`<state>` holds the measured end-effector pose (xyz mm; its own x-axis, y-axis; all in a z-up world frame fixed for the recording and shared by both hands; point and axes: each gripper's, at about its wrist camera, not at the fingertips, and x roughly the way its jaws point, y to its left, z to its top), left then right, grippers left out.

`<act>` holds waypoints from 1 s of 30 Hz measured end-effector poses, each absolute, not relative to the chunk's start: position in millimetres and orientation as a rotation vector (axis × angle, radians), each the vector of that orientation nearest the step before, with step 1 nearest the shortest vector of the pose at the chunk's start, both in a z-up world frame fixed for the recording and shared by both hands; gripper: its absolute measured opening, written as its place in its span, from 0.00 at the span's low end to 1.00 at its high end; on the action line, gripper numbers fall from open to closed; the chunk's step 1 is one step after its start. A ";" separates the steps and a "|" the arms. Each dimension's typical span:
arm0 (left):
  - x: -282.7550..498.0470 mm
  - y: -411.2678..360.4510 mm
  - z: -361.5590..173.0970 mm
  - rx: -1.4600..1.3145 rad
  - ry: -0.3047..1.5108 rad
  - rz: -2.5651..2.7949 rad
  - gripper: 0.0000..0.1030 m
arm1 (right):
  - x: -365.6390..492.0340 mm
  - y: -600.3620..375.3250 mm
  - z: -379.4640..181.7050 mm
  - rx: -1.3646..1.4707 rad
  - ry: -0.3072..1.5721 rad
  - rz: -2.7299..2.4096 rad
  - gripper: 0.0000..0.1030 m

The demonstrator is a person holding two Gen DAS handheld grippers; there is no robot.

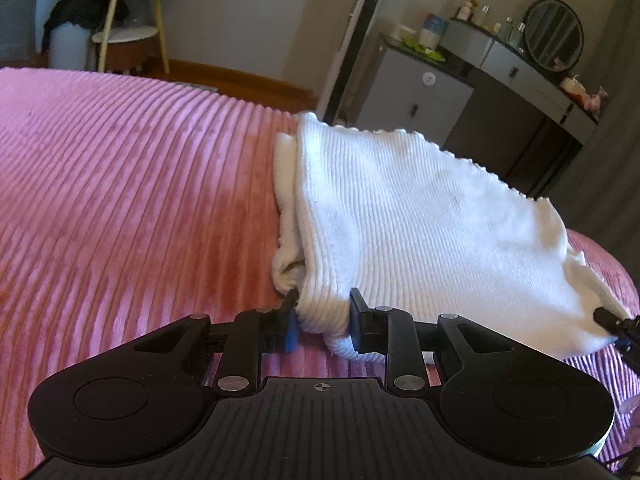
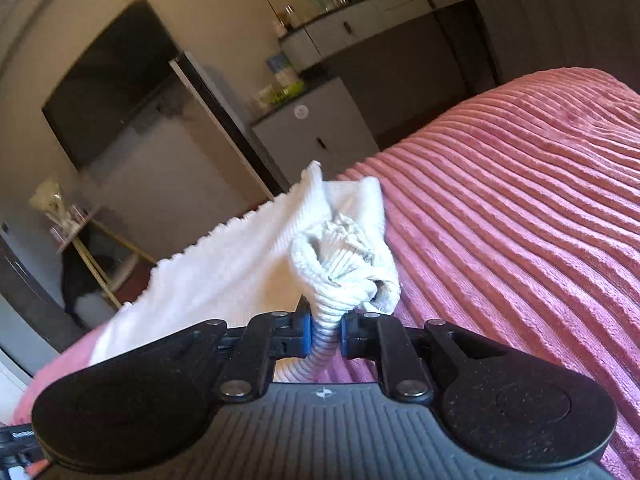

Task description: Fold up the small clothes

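A white ribbed knit garment [image 1: 408, 216] lies partly lifted over a pink ribbed bedspread [image 1: 120, 200]. My left gripper [image 1: 324, 312] is shut on the near left corner of the garment, its pads pinching a thick fold. In the right wrist view the same white garment [image 2: 248, 264] stretches away to the left. My right gripper [image 2: 325, 332] is shut on a bunched, twisted corner of it. The tip of the right gripper [image 1: 608, 320] shows at the garment's right corner in the left wrist view. The cloth hangs taut between the two grips.
The pink bedspread [image 2: 520, 208] runs wide to the left of the garment in the left wrist view and to its right in the right wrist view. Beyond the bed's edge stand a grey cabinet [image 1: 416, 96], a dresser with a round mirror [image 1: 554, 34] and a small side table [image 1: 124, 36].
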<state>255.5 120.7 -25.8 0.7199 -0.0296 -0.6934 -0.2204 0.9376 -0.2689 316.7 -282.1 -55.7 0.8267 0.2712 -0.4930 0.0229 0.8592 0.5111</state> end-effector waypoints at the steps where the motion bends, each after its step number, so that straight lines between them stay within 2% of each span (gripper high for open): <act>1: 255.6 120.2 -25.5 -0.341 0.765 0.106 0.28 | 315.9 -281.8 -53.6 0.521 0.584 0.139 0.12; 12: 256.2 122.3 -26.1 -0.328 0.769 0.098 0.31 | 315.0 -272.1 -51.5 0.431 0.593 0.129 0.12; 19: 251.9 130.8 -25.6 -0.341 0.765 0.117 0.40 | 316.3 -270.0 -48.8 0.383 0.618 0.114 0.12; 30: 241.3 144.3 -22.1 -0.381 0.746 0.139 0.43 | 315.9 -273.5 -45.8 0.384 0.643 0.122 0.15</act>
<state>241.3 144.3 -22.1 0.7291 -0.0107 -0.6843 -0.2569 0.9225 -0.2882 315.9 -273.5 -45.8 0.7960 0.2280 -0.5607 0.0074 0.9226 0.3857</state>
